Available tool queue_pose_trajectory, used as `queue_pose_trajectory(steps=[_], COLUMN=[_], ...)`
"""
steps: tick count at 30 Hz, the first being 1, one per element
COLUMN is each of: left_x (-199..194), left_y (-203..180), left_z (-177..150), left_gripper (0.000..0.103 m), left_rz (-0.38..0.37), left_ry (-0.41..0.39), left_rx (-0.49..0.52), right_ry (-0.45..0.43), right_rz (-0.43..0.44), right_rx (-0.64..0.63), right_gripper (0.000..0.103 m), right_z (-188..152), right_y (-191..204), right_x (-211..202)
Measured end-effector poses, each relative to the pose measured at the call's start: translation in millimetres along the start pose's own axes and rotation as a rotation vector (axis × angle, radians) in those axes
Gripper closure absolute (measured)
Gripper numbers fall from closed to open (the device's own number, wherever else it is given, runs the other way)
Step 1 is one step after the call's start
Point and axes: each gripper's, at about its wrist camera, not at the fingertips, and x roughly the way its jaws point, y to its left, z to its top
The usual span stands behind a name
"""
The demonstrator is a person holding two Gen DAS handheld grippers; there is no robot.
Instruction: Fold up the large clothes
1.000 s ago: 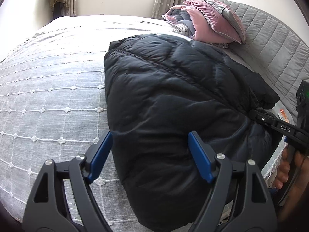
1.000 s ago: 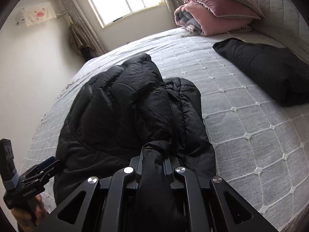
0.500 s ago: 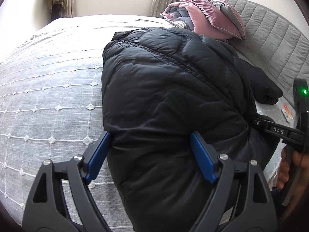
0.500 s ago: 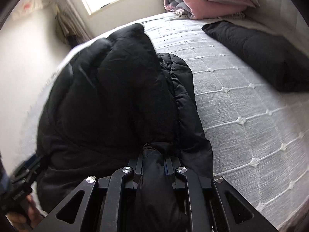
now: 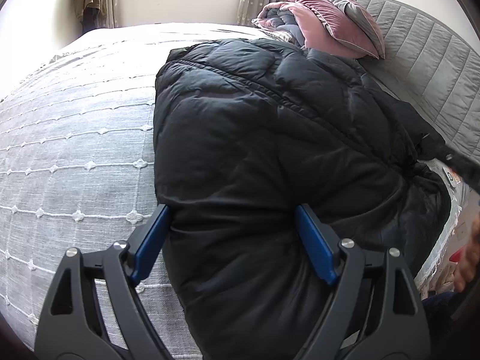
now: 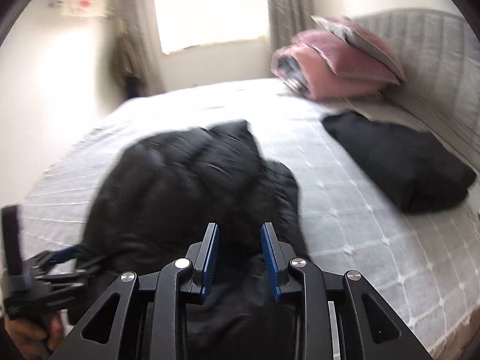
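Observation:
A large black puffer jacket [image 5: 270,150] lies bunched on the grey quilted bed [image 5: 75,150]; it also shows in the right wrist view [image 6: 186,186]. My left gripper [image 5: 232,213] is open, its blue pads either side of the jacket's near edge, not closed on it. My right gripper [image 6: 240,231] is open, its blue pads apart just above the jacket's near edge with no fabric between them. The left gripper shows in the right wrist view [image 6: 69,255] at the jacket's left edge.
A second dark folded garment [image 6: 399,165] lies on the bed near the grey padded headboard [image 5: 435,69]. Pink and grey pillows [image 5: 330,27] are stacked at the bed's head. A window [image 6: 210,9] and a hanging coat [image 5: 93,0] are at the far wall.
My right gripper has let go of the jacket fabric, opened and pulled back and up, with motion blur. My left gripper stays open at the jacket's edge, slightly closer.

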Motion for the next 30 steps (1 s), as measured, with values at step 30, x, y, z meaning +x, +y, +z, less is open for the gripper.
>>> queue_pose_trajectory(steps=[30], left_x=[108], left_y=[9], left_z=[123], left_gripper=[0.018], left_rz=[0.004], left_ry=[0.173], left_rx=[-0.094], right_ry=[0.328], right_rz=[0.137], right_rx=[0.138], right_gripper=[0.077], right_z=[-19], right_y=[-13], right_x=[80])
